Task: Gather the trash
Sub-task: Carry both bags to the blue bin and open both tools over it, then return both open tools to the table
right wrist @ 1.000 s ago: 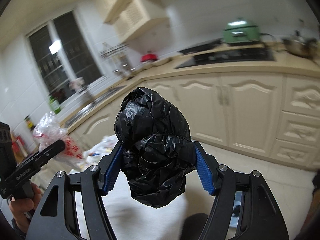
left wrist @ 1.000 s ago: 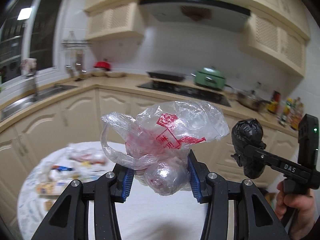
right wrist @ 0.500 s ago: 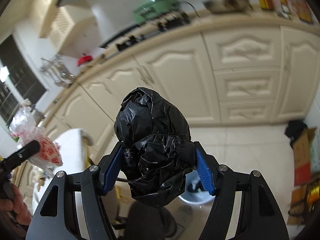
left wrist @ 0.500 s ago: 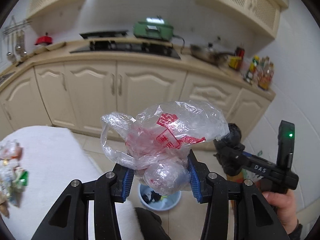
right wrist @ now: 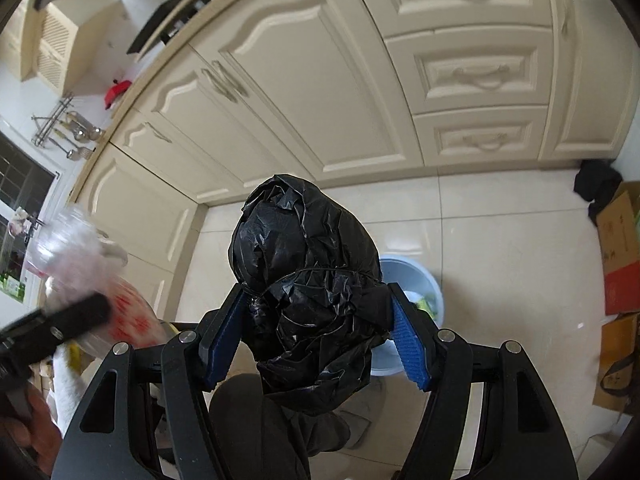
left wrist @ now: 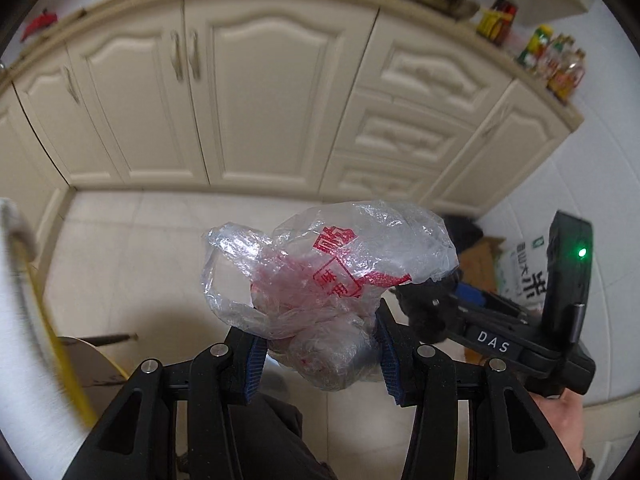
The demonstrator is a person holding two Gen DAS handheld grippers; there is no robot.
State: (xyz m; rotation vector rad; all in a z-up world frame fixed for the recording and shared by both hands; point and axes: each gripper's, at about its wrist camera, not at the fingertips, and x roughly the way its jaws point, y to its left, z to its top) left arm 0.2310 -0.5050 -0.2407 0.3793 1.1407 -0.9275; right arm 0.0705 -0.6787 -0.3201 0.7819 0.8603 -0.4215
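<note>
Clear bag (left wrist: 332,280) sits between left gripper (left wrist: 320,354) fingers, now opening, pads at its knotted bottom. Black bag (right wrist: 308,280) squeezed firmly in right gripper (right wrist: 316,332). Blue bin (right wrist: 416,304) on floor, below right gripper. Risk: left bag falls early, bin not visible under it, lands on tiles. Light plastic may drift sideways.

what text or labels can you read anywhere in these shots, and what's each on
"DAS": white letters on the black body of the right gripper.
Red stamp-style print on the clear plastic bag: characters crumpled, not readable.
Dark characters on the white sack: partly hidden, unreadable.
Markings on the cardboard box: too faint.
</note>
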